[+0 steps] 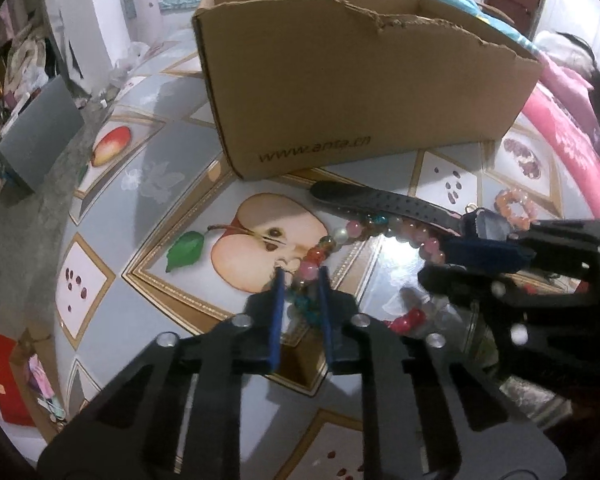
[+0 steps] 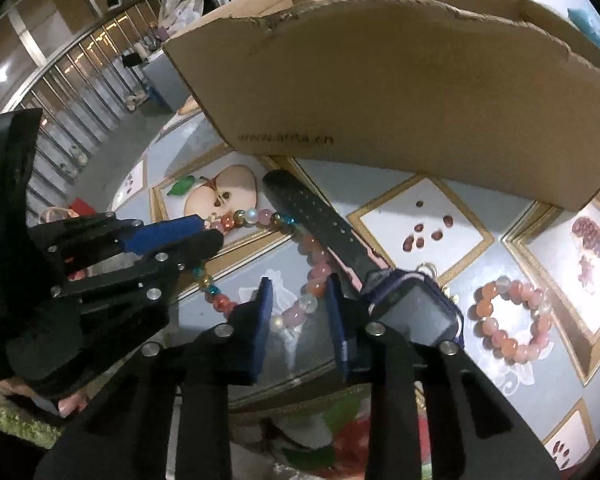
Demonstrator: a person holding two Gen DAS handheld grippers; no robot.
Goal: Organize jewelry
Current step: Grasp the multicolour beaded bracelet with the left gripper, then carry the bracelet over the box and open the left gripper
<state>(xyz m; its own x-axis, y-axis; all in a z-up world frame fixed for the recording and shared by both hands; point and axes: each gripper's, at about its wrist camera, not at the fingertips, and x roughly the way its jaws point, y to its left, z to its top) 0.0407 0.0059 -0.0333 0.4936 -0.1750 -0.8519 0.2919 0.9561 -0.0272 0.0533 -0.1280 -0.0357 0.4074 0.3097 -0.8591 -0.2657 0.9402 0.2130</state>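
The long strand of mixed pink, pearl and multicoloured glass beads lies on the fruit-patterned bench, draped over the black perforated strap of a purple-cased watch; the left gripper and right gripper each straddle it with jaws parted, clamping nothing. Judged from this, sorting has barely begun: the torn brown cardboard box shows no contents. Only the right view shows the orange-pink bead bracelet whole; only the left shows red beads.
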